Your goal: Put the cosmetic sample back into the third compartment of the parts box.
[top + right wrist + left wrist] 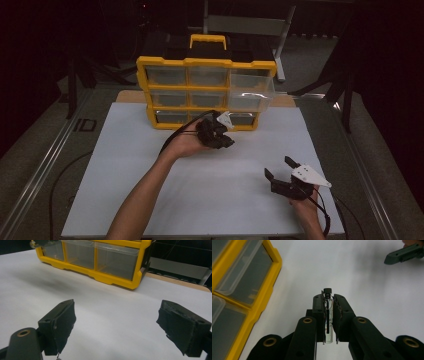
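1. In the middle of the white table [150, 200], just in front of the yellow drawer cabinet [205, 63], the left gripper [218, 131] is hanging above the surface in the person's left hand [187, 144].
2. Its jaws are sitting pressed together on a small glass vial [328, 322] with a black cap. The left gripper view is showing the vial clamped lengthwise between the two pads, cap end poking out past the tips.
3. So the vial is up off the table, held in that gripper, with the cabinet's bottom row of clear drawers just to the far side of it.
4. One clear drawer [250, 90] on the right of the cabinet is sticking out farther than the others.
5. Over at the near right of the table, the right gripper [281, 169] is sitting low in the person's right hand, well apart from the left one.
6. Its jaws are standing wide apart, nothing between them but bare white table in the right gripper view, with the cabinet farther off.
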A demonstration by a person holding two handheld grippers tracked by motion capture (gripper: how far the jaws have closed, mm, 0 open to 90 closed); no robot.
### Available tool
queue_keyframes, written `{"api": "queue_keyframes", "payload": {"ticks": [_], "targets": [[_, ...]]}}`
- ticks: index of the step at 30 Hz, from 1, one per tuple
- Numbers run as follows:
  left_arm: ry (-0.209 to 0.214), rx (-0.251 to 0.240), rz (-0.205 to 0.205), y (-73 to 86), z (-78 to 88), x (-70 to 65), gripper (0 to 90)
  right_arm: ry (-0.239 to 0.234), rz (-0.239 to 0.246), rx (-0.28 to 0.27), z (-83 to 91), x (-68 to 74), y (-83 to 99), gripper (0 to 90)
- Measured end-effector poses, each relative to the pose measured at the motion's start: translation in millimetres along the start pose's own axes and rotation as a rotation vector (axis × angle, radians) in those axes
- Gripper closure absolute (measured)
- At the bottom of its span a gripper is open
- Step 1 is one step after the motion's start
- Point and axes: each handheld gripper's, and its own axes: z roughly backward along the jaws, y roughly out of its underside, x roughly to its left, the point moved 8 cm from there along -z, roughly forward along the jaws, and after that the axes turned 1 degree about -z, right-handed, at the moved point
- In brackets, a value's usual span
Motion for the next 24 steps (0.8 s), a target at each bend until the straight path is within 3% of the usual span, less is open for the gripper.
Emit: {"api": "queue_keyframes", "payload": {"ticks": [24], "targets": [[0.021,-0.042,-0.011,-17.0,33.6,9.9,81.8,-0.002,-0.001,0.001,-1.2,0.4,0.4,14.3]]}}
